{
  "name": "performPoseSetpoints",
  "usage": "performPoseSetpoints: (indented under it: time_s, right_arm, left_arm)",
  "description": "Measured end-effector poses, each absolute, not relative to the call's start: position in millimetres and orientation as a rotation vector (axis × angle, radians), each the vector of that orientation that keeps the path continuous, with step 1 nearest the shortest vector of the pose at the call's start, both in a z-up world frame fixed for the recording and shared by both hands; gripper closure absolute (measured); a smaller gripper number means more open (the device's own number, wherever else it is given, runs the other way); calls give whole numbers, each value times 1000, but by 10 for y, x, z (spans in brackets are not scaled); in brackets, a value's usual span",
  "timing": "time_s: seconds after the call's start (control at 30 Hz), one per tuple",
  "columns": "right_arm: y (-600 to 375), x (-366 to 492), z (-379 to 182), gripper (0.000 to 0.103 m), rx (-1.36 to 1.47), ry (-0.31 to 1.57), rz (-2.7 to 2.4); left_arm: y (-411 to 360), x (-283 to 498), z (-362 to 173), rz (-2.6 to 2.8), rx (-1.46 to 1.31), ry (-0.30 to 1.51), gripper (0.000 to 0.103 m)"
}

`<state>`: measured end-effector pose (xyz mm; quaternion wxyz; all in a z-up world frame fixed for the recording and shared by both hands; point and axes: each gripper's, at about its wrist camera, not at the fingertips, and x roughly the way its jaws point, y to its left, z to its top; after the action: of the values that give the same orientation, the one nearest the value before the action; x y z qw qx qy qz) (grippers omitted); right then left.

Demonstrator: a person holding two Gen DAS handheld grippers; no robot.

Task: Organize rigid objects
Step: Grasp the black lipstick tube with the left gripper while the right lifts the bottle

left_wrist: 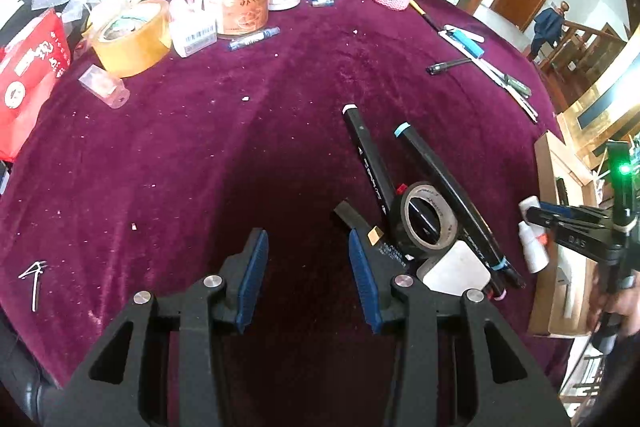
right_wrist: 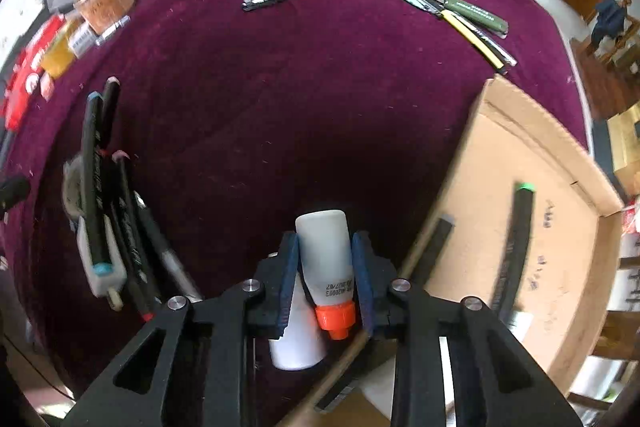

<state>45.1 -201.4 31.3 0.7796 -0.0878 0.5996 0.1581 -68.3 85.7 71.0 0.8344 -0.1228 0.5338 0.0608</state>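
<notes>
Now my right gripper (right_wrist: 325, 281) pinches the bottle (right_wrist: 326, 259) for the box (right_wrist: 520, 147) at three o'clock; left gripper (left_wrist: 308, 279) spread, empty.

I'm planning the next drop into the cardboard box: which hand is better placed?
Right. The right gripper already clamps a small bottle beside the cardboard box; the left gripper is open, empty, farther away.

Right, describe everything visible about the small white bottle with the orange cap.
The small white bottle looks like matte plastic, with a rounded base, an orange ribbed cap and a printed code near its neck. It sits between the blue pads of the right gripper, which press both its sides, cap toward the camera. It hangs above the purple cloth, beside the cardboard box. A second white bottle lies just under it.
</notes>
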Motion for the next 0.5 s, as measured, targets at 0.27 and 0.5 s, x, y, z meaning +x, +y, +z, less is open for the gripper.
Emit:
performPoseSetpoints:
  time_s: [0.27,0.5]
  right_arm:
    - [-2142,-43,865,81,94,1144,244]
    - [-2192,-656,1308,83,161,1032,219]
  left_arm:
    - [885,-411,479,-11,-364,1299,63]
    - [949,-148,259,-11,-519,1407,63]
